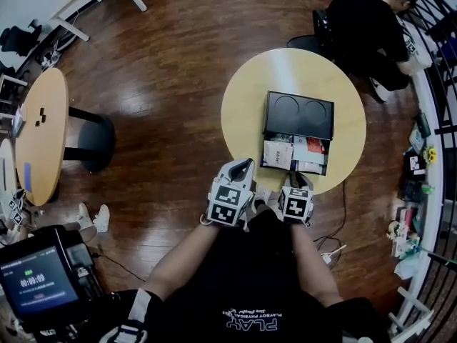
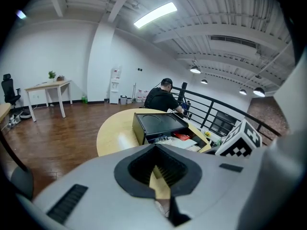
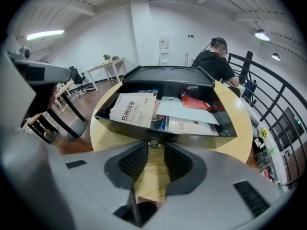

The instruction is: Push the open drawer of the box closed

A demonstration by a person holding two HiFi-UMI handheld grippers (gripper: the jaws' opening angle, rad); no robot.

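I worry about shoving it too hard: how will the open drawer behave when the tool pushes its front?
The drawer looks rigid and should slide into the box. Filled with flat packets, it is probably light, so the box may skid on the smooth round table. Pushing near the centre knob likely avoids skewing.

Black box (image 1: 300,114) on round table (image 1: 246,98), drawer (image 1: 296,156) open, right gripper (image 1: 295,178) at its front, left gripper (image 1: 243,165) just beside.
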